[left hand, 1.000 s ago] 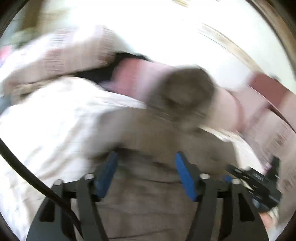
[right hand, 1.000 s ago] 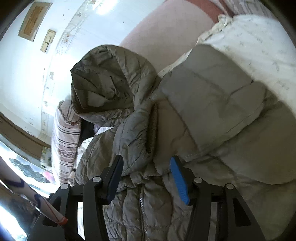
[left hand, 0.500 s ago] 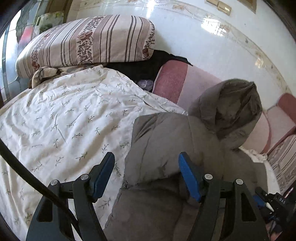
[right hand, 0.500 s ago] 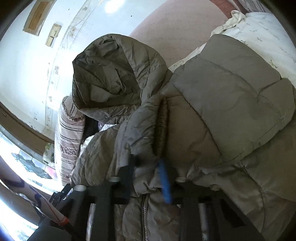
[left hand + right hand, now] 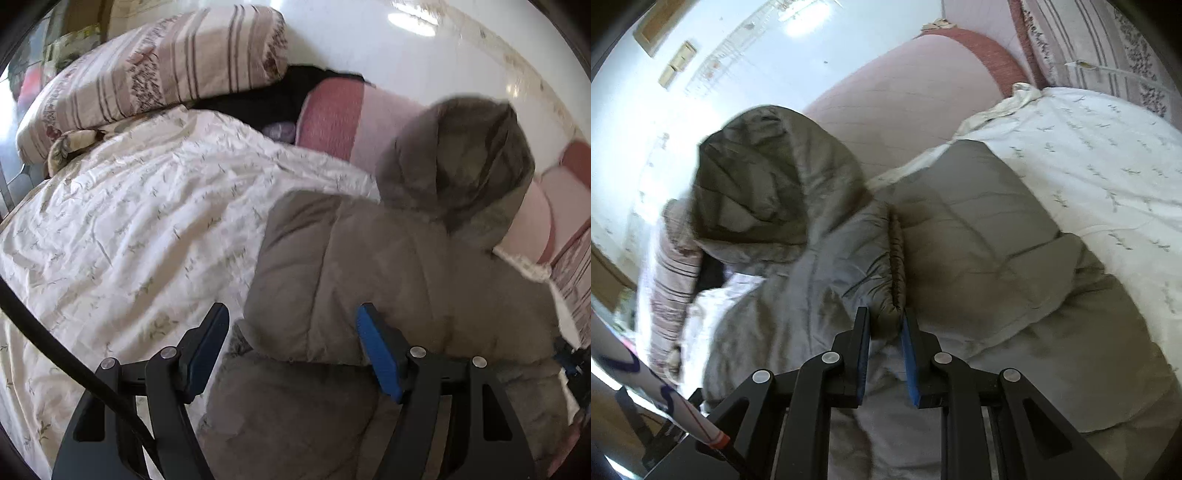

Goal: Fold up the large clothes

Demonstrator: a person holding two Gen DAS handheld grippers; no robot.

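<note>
My right tool (image 5: 884, 332) is pinching the coat (image 5: 979, 258). Its two fingers are pressed close on a puffy fold at the stitched edge, where one side of the coat lies over the other. My left tool (image 5: 291, 347) is spread wide. It holds nothing. The coat's folded side sits between its fingers and just past them.

The coat lies on the bed (image 5: 129, 240), right in front of both tools. The hood (image 5: 458, 166) stands up past the tools, against the pink headboard (image 5: 332, 114). A striped pillow (image 5: 155, 70) lies far off, past my left tool and to its left.

I think the coat is soft and puffy, and light for how big it is. It will squash flat when I press it, then puff back up. The cloth looks smooth, so it may slip out of a weak pinch. A thick edge or seam, like the one my right tool has, looks like the best place to hold. A thin bit of cloth might slide away.

I think my left tool should grab the near edge of the coat, right by its fingers. With both tools holding, the big coat will not flop open.
</note>
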